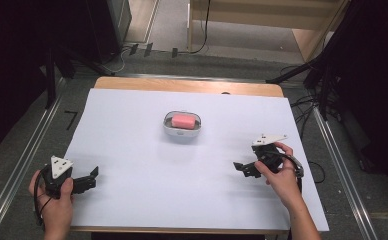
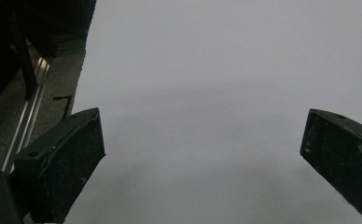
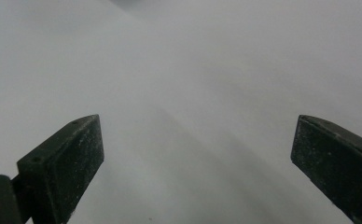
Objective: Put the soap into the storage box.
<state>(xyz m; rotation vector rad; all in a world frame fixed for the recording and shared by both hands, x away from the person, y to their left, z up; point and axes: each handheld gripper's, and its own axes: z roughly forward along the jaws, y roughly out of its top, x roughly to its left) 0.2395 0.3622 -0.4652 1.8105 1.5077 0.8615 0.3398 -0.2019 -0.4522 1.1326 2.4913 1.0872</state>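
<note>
Pink rounded soap bar (image 1: 183, 120) in glossy white oval dish (image 1: 182, 131); matte white sheet (image 1: 132, 150).

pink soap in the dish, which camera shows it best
The high view: the pink soap lies in its white dish mid-table, well clear of both hand-held grippers. The left and right gripper views look along open jaws at bare white table covering, so they tell nothing about the soap.
</note>
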